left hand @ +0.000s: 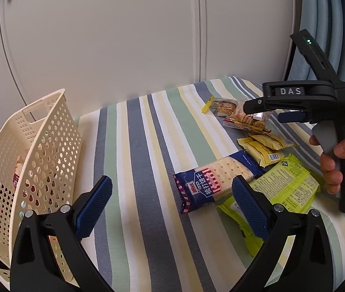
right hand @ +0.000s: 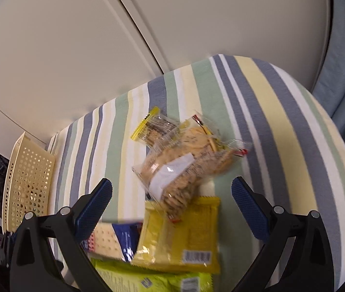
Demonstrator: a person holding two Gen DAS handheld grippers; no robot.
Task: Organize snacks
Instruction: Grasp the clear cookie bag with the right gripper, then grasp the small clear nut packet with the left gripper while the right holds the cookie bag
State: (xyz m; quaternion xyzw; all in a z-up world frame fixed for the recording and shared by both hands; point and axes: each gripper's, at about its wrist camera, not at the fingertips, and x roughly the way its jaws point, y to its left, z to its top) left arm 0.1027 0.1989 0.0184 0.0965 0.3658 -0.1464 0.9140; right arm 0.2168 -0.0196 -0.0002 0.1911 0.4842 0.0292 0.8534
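Only the left wrist view shows the cream perforated basket's [left hand: 38,150] contents, a hand [left hand: 337,160] holding the right gripper [left hand: 267,112], and the soda cracker pack [left hand: 211,182] on the striped cloth [left hand: 136,146]. The right wrist view shows its fingers wide apart over the clear cookie pack [right hand: 184,165] and yellow packet [right hand: 187,238]. The left gripper [left hand: 172,194] gapes wide, empty.

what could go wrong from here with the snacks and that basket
1. The clear crinkly bag of biscuits lies across the yellow foil packets; the open right gripper hovering above it may pinch or drag both.
2. The cream perforated plastic basket sits at the edge of the striped cloth, so a nudge might tip it off.
3. The open left gripper could crush the blue cracker packet if squeezed hard.
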